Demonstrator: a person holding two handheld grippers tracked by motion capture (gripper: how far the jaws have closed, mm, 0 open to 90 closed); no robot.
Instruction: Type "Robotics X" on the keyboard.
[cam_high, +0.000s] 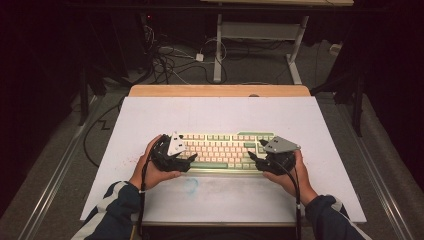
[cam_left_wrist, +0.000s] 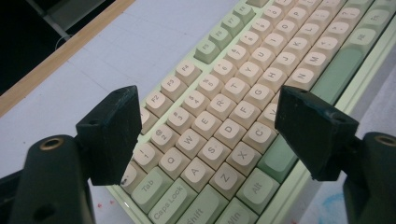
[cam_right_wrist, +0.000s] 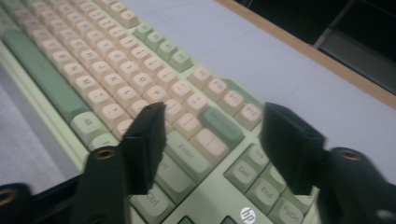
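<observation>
A pale green keyboard (cam_high: 225, 150) with cream keys lies across the middle of the white mat. My left gripper (cam_high: 189, 161) sits at its left end. In the left gripper view that gripper (cam_left_wrist: 208, 100) stands open, and its jaws straddle the letter keys of the keyboard (cam_left_wrist: 233, 93) without pressing on them. My right gripper (cam_high: 257, 150) sits at the right end. In the right gripper view this gripper (cam_right_wrist: 214, 114) is open over the Enter key and the navigation keys of the keyboard (cam_right_wrist: 116, 79). Nothing is held in either one.
The white mat (cam_high: 150, 115) covers a wooden table whose far edge (cam_high: 220, 90) shows beyond it. A faint blue smudge (cam_high: 191, 185) marks the mat in front of the keyboard. Cables (cam_high: 165, 60) and a second table's white legs (cam_high: 218, 55) stand on the floor behind.
</observation>
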